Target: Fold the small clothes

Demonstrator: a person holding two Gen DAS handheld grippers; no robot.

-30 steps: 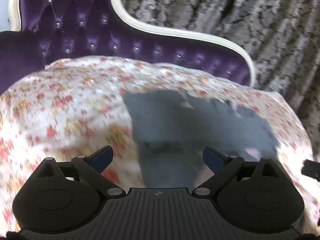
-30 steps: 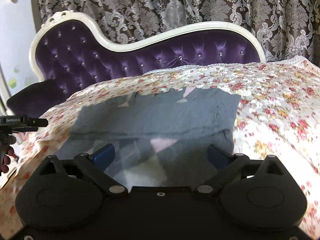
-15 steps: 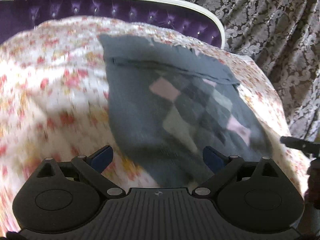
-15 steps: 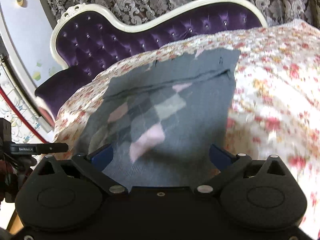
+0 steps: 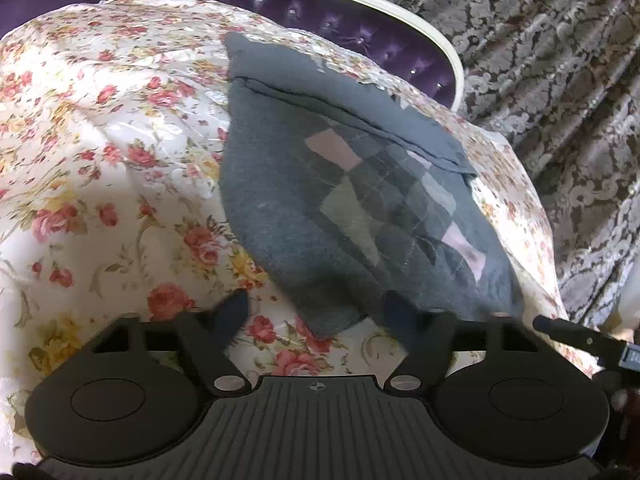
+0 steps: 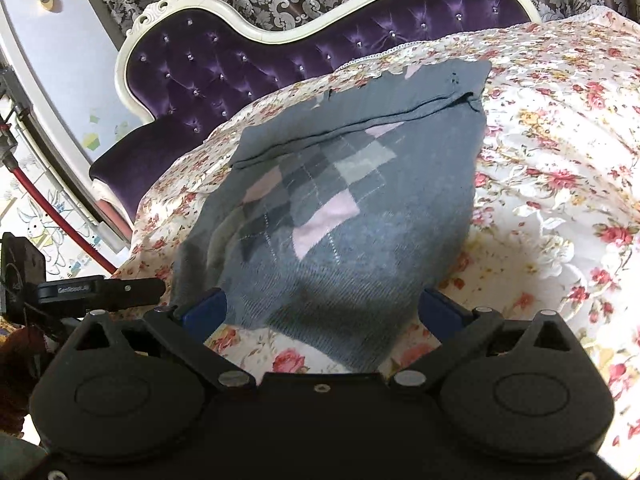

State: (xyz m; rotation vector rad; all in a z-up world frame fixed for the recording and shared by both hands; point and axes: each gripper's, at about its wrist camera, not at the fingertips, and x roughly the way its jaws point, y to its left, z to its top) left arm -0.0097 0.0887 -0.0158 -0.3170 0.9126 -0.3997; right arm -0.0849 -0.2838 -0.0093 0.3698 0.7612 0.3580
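A small grey knit garment [image 5: 304, 216] with a pink and pale diamond pattern lies flat on the floral bedspread [image 5: 120, 184], a folded band across its far end. My left gripper [image 5: 316, 314] is at its near left corner. Its jaws are closing, and the corner of cloth lies between them, but the blue pads do not press it. In the right wrist view the same garment [image 6: 360, 216] fills the middle. My right gripper [image 6: 322, 308] stands open over its near edge, with the cloth between the wide-spread fingers.
A purple tufted headboard [image 6: 240, 64] with a white frame rises behind the bedspread [image 6: 560, 184], with patterned curtains [image 5: 560, 60] beyond. A black bar of the other gripper shows at the right edge of the left view [image 5: 580, 340] and at the left edge of the right view [image 6: 100, 288].
Both grippers have come in low over the garment's near edge. The left fingers have moved closer together around the corner; the right fingers stay wide.
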